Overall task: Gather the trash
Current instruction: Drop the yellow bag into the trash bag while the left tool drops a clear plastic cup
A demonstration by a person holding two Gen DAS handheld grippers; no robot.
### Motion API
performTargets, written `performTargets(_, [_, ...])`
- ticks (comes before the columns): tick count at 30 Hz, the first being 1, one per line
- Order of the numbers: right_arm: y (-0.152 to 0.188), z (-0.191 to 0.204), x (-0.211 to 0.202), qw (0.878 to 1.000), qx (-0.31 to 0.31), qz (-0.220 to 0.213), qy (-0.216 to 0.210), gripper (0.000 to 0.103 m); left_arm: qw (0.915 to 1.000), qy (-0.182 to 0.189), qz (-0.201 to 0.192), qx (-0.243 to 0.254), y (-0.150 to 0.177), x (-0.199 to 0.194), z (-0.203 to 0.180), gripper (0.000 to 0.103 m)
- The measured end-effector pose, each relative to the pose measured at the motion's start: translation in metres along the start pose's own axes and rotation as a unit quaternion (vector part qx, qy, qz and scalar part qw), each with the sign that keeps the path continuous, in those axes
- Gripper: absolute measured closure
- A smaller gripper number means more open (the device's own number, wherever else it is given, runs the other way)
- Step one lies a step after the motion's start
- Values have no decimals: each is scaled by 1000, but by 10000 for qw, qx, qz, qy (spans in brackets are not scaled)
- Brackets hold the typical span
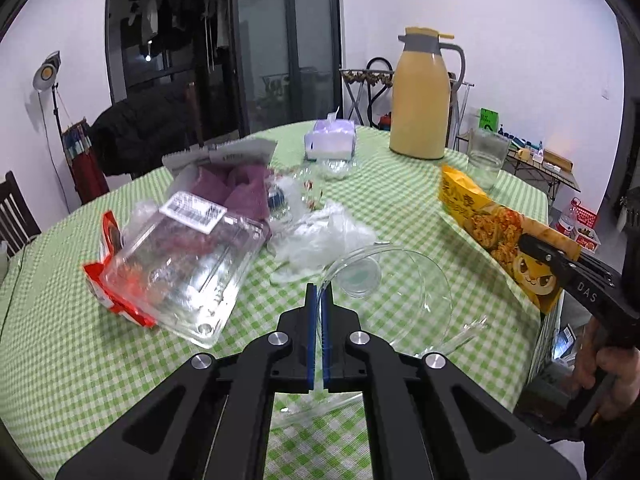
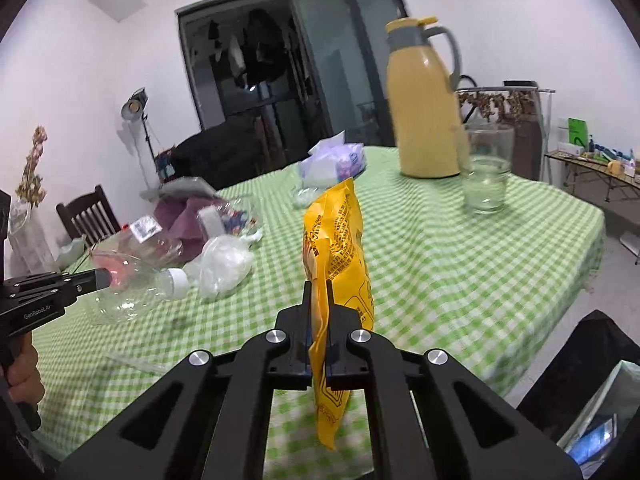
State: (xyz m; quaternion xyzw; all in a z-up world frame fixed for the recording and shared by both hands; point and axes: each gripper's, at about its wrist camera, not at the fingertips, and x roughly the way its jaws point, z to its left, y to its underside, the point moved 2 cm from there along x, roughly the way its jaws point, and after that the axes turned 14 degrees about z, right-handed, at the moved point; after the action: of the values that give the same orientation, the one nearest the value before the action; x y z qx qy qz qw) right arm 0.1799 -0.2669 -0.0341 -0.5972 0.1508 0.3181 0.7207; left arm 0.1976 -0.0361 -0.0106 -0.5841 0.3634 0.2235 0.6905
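Green-checked tabletop (image 1: 400, 208), trash mid-left, yellow thermos (image 1: 420, 96) far edge. Left gripper (image 1: 319, 300) clamped on clear bottle (image 1: 384, 280); right gripper (image 2: 318, 292) clamped on yellow snack bag (image 2: 340, 248).

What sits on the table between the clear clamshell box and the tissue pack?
In the left wrist view, a purple cloth under a grey bag lies between the clamshell box and the tissue pack.

Home dining room: checked tablecloth (image 1: 400, 200), thermos (image 1: 420, 96), hung laundry (image 1: 160, 12)
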Motion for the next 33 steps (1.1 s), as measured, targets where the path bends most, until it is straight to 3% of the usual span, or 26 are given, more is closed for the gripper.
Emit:
performTargets(7, [10, -45, -67, 9960, 432, -625, 474, 100, 9996, 32, -237, 127, -20, -32, -24, 103])
performTargets(13, [50, -140, -117, 9742, 1534, -883, 1399, 99, 9966, 456, -477, 497, -44, -54, -79, 103])
performTargets(17, [79, -200, -126, 9553, 2227, -691, 1818, 99, 9923, 733, -475, 872, -56, -49, -129, 103])
performTargets(23, [121, -275, -157, 9281, 2857, -87, 2388, 99, 9799, 1374, -119, 1444, -61, -21, -220, 103])
performTargets(26, [141, -304, -176, 9259, 2933, 280, 2364, 99, 9712, 1616, 51, 1752, -56, -7, -263, 103])
performTargets(30, [161, -327, -192, 9330, 2770, 840, 2138, 99, 9606, 1911, 358, 1987, -49, 12, -311, 103])
performTargets(33, [179, -333, -187, 9269, 2755, 1349, 2162, 99, 9511, 2163, 681, 2096, -41, 28, -346, 103])
